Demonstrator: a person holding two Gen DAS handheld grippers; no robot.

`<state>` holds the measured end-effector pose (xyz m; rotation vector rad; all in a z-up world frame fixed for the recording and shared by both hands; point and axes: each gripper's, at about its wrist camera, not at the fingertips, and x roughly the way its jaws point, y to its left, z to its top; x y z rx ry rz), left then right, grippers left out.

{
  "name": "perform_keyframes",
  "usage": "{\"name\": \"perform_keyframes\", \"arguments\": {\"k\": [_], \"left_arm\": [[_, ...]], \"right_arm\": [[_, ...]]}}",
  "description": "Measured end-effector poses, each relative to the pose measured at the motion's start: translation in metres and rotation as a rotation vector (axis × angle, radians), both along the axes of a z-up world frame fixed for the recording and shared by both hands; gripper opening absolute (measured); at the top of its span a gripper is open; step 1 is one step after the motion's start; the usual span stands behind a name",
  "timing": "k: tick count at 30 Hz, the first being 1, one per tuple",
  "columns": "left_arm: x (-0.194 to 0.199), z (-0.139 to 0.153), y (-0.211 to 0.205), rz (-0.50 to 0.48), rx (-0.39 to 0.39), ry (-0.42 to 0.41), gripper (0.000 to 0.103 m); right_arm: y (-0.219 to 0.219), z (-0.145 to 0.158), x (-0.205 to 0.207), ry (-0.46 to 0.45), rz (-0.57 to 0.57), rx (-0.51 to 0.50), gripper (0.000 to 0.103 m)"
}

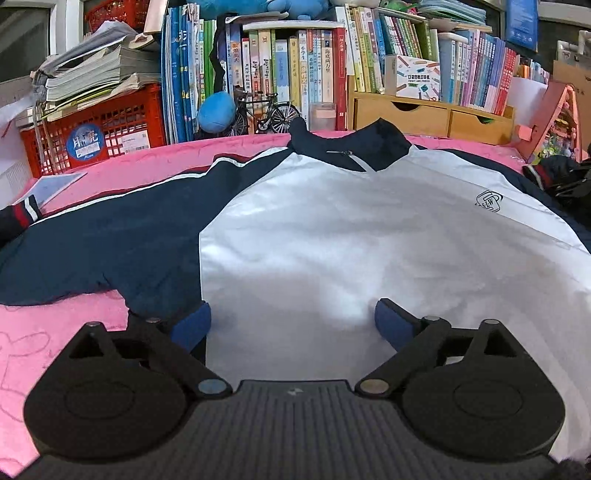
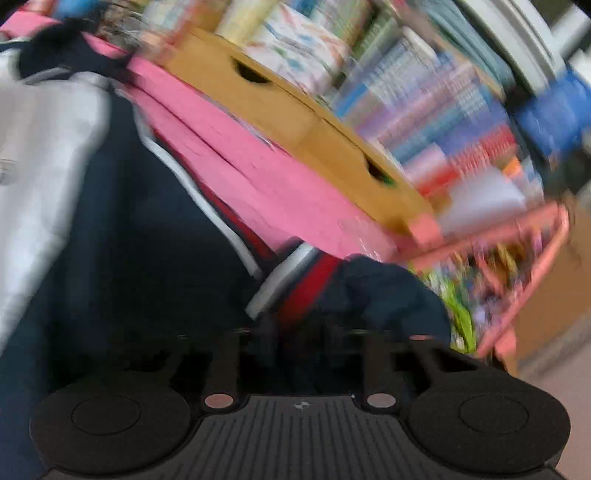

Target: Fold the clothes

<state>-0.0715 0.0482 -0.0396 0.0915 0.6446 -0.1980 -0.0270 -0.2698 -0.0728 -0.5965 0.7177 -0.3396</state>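
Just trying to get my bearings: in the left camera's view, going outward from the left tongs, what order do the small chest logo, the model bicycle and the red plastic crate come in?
1. Small dark chest logo on the white jacket front, right of the left tongs.
2. and 3. Too close to call: black model bicycle, back centre; red plastic crate, back left.

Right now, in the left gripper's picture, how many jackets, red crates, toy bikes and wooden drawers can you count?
Jacket: 1
Red crate: 2, one more up top
Toy bike: 1
Wooden drawers: 2, second one
Total: 6
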Motion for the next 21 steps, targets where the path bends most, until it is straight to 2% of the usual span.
{"name": "perform_keyframes", "arguments": {"k": [4,6,7,9,10,11,14,15,18,20,21], "left_arm": [[0.000,0.000,-0.002,0.001,0.003,-0.002,0.099],[0.000,0.000,-0.002,0.001,0.002,-0.001,0.099],[0.001,0.000,-0.002,0.001,0.001,0.000,0.100],[0.001,0.000,-0.003,0.003,0.000,0.001,0.100],[0.001,0.000,-0.003,0.005,0.000,0.001,0.100],[0.001,0.000,-0.003,0.007,0.001,0.001,0.101],[0.001,0.000,-0.004,0.015,0.003,0.003,0.102],[0.002,0.000,-0.004,0.016,0.003,0.004,0.102],[0.002,-0.001,-0.004,0.022,0.006,0.003,0.102],[0.001,-0.001,-0.005,0.024,0.012,0.000,0.102],[0.001,-0.001,-0.006,0.024,0.015,-0.002,0.102]], "right_arm": [[-0.047,0.018,-0.017,-0.101,-0.135,-0.072,0.020],[-0.091,0.038,-0.033,-0.175,-0.309,-0.056,0.020],[-0.113,0.049,-0.041,-0.212,-0.395,-0.048,0.025],[-0.156,0.069,-0.057,-0.286,-0.569,-0.032,0.056],[-0.171,0.077,-0.065,-0.315,-0.616,-0.023,0.089],[-0.171,0.080,-0.077,-0.336,-0.581,-0.014,0.103],[-0.144,0.082,-0.105,-0.419,-0.436,0.005,0.103],[-0.131,0.081,-0.108,-0.416,-0.378,0.067,0.103],[-0.083,0.072,-0.105,-0.362,-0.120,0.379,0.101],[-0.048,0.056,-0.082,-0.267,0.027,0.565,0.086],[-0.027,0.046,-0.067,-0.207,0.090,0.624,0.080]]}}
